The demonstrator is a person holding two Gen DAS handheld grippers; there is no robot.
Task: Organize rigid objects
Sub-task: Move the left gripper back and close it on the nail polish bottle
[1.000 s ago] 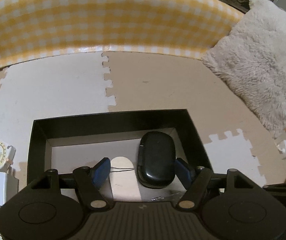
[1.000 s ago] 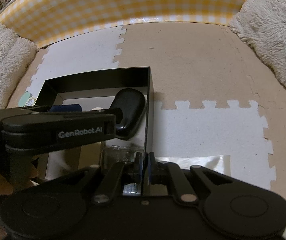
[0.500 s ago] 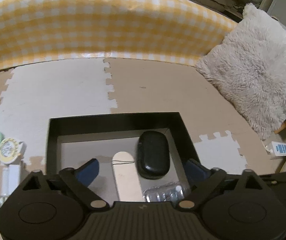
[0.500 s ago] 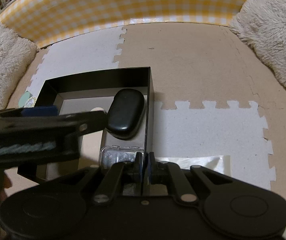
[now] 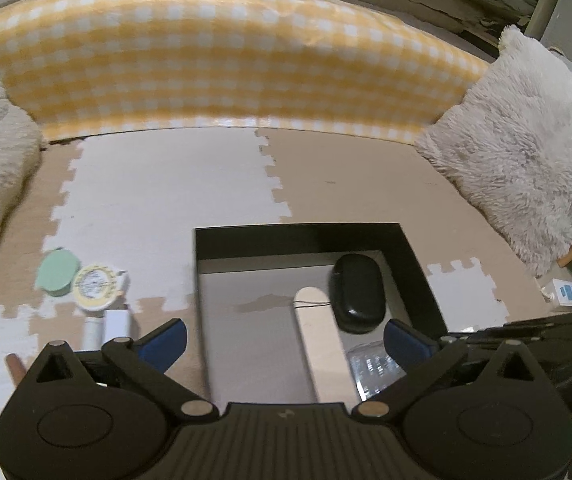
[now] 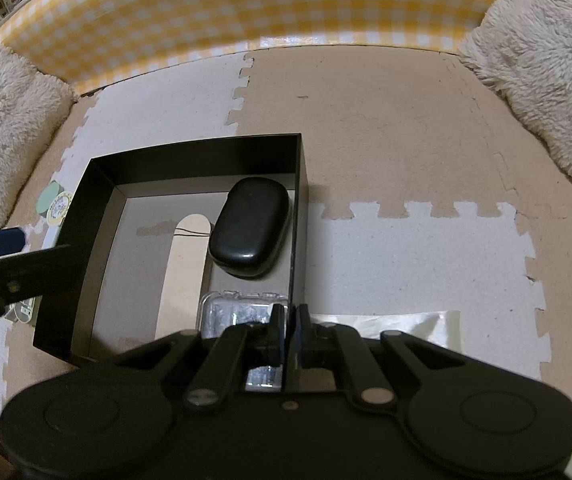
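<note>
Your left gripper [image 5: 283, 338] hangs over the black box [image 5: 422, 276], jaws opening with nothing between, while your right gripper [image 6: 289, 320] pinches the box's right wall, black case [image 6: 249, 227] inside along it.

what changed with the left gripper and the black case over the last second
The left gripper let go of the black case, its jaws opening wide, and drew back. The case stays in the black box. The right gripper stayed shut on the box's wall.
</note>
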